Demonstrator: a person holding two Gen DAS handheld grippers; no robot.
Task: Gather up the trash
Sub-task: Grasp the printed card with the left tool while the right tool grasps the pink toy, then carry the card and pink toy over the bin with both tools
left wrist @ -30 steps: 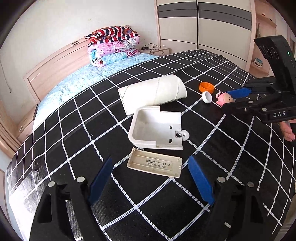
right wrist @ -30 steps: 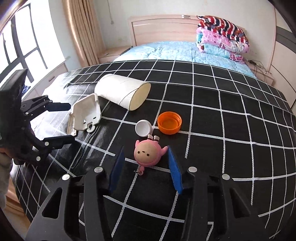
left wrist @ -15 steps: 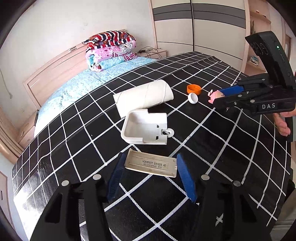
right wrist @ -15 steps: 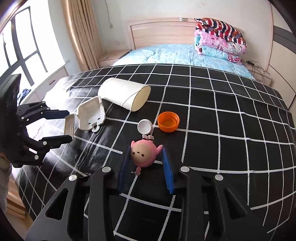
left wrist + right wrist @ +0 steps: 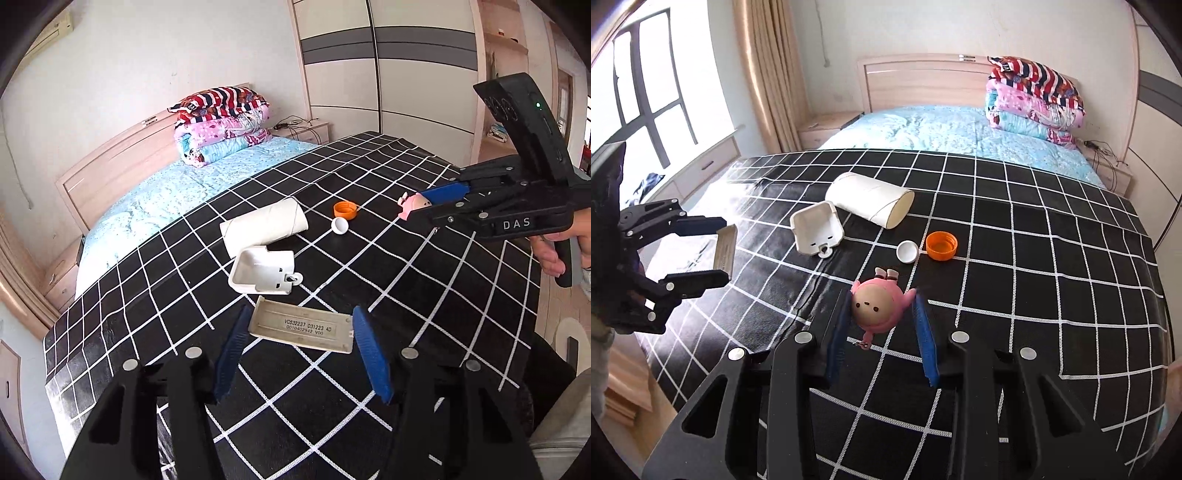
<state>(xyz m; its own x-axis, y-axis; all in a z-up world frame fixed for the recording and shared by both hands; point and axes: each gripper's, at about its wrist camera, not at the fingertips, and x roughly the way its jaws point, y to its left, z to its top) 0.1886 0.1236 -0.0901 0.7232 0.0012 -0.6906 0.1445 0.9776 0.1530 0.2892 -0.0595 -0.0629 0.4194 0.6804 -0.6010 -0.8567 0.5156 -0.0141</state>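
Trash is sitting in both my claws. My left claw (image 5: 301,345) is pinching a beige plastic cover (image 5: 301,328) by its short ends, lifted off the black grid-patterned sheet (image 5: 424,306) on the bed; its label is reading "VC532237 031223 4D", with a smaller line under it that I am reading as "0010402942 V00". My right claw (image 5: 882,328) is gripping a pink round-faced doll (image 5: 875,308), upside down. I am seeing "DAS" printed on that claw's side. A white tray (image 5: 262,271), cardboard tube (image 5: 264,225), orange cap (image 5: 346,209) and white cap (image 5: 340,225) are lying on the sheet.
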